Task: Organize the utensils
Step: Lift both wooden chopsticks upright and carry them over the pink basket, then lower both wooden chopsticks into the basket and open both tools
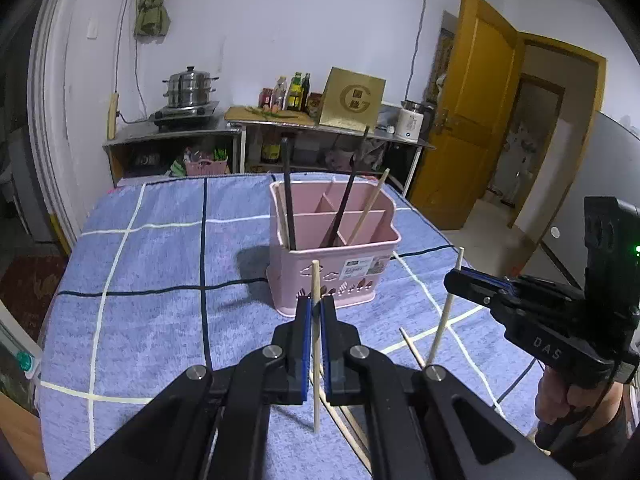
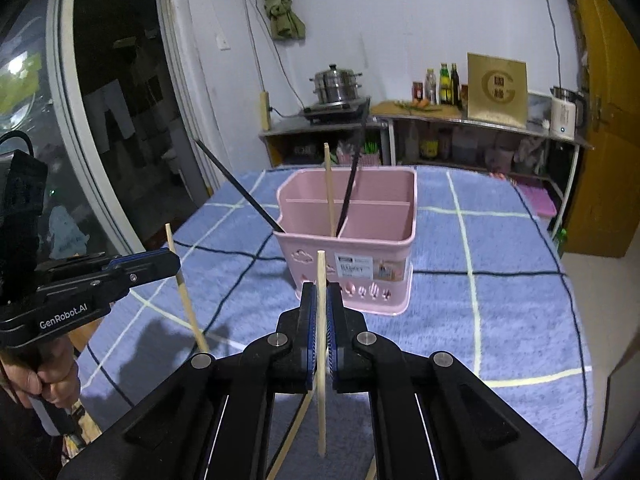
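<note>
The lower ends of the black chopsticks (image 1: 289, 196) and the pale chopstick (image 1: 368, 210) are hidden inside the pink utensil basket (image 1: 340, 276), whose label print is too small to read. Loose wooden chopsticks (image 1: 348, 424) on the blue checked cloth (image 1: 160, 320) lie partly hidden under the left tool (image 1: 316, 308). The hand (image 2: 48, 376) gripping it is cut off by the right wrist view's edge.
</note>
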